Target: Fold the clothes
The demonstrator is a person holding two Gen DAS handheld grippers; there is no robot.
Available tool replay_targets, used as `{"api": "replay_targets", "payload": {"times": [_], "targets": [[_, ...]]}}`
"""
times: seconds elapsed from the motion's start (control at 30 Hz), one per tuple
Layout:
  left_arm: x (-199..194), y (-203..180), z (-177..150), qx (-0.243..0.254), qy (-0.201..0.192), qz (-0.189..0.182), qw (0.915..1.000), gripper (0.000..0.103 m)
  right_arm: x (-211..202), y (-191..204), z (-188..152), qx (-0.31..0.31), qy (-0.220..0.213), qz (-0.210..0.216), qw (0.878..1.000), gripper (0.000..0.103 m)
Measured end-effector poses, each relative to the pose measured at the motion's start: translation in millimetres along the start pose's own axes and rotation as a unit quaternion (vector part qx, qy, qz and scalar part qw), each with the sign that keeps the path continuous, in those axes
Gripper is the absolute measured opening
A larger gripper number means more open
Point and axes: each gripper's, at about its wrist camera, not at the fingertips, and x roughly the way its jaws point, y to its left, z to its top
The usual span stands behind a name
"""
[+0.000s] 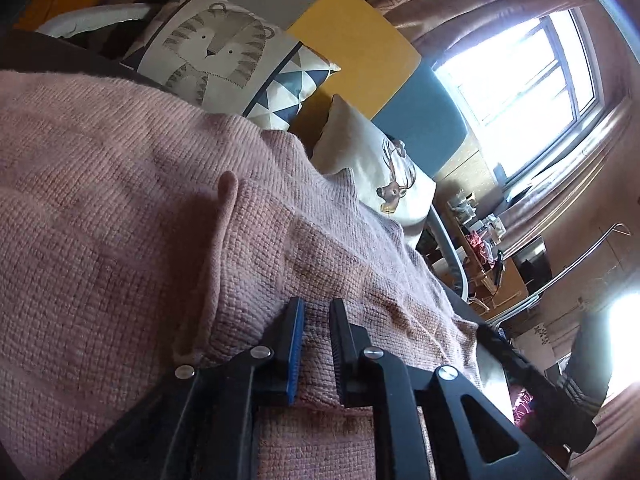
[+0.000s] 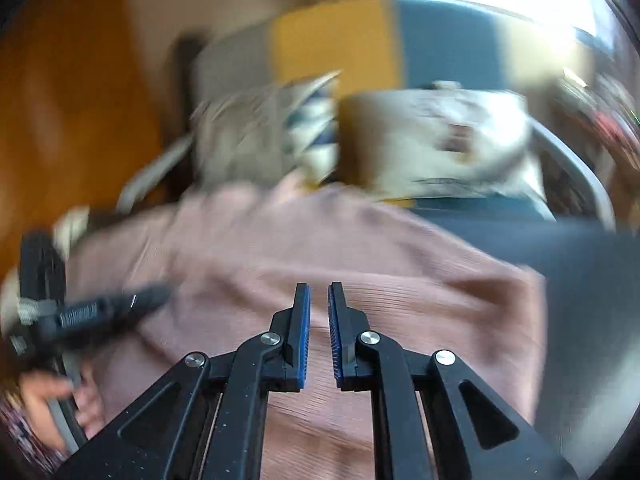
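Left gripper: I see my two fingers set narrowly apart with a strip of pink knit running between the blue pads; whether they pinch it, I cannot tell.
Right gripper: my jaws stand a little apart above the knit, nothing between them; this view is badly smeared.
Sweater: one pink knitted sweater, spread over the dark sofa seat, filling the near and left part of my left view, with one raised fold ridge just beyond the left fingers.
Hand: one, at the near left in my right view, gripping the other tool's handle.
Cushions: two at the far side, a tiger-print cushion and a deer-print cushion to its right.
Window: one, far right, bright, with pink curtains.
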Motion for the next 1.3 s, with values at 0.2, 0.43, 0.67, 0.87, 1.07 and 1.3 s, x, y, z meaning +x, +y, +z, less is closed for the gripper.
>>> {"api": "replay_targets", "payload": {"times": [0.2, 0.43, 0.67, 0.87, 1.07, 1.3], "targets": [[-1, 4, -2, -0.002, -0.001, 0.011, 0.9999, 0.005, 56, -4, 7, 0.032, 0.035, 0.026, 0.999, 0.005], [-2, 9, -2, -0.012, -0.001, 0.005, 0.9999, 0.003, 39, -48, -4, 0.146, 0.006, 0.046, 0.988, 0.007], [-3, 11, -2, -0.014, -0.001, 0.001, 0.9999, 0.003, -3, -61, -41, 0.089, 0.053, 0.022, 0.994, 0.007], [-3, 10, -4, -0.013, -0.002, 0.002, 0.9999, 0.003, -30, -119, -53, 0.165, 0.011, -0.012, 0.986, 0.007], [-4, 11, -5, -0.014, -0.003, 0.0, 0.9999, 0.003, 10, -135, -25, 0.15, 0.03, -0.047, 0.987, 0.007], [-1, 11, -4, -0.012, 0.001, -0.007, 0.9999, 0.003, 2, -197, -42, 0.27, -0.017, -0.079, 0.96, 0.0]]}}
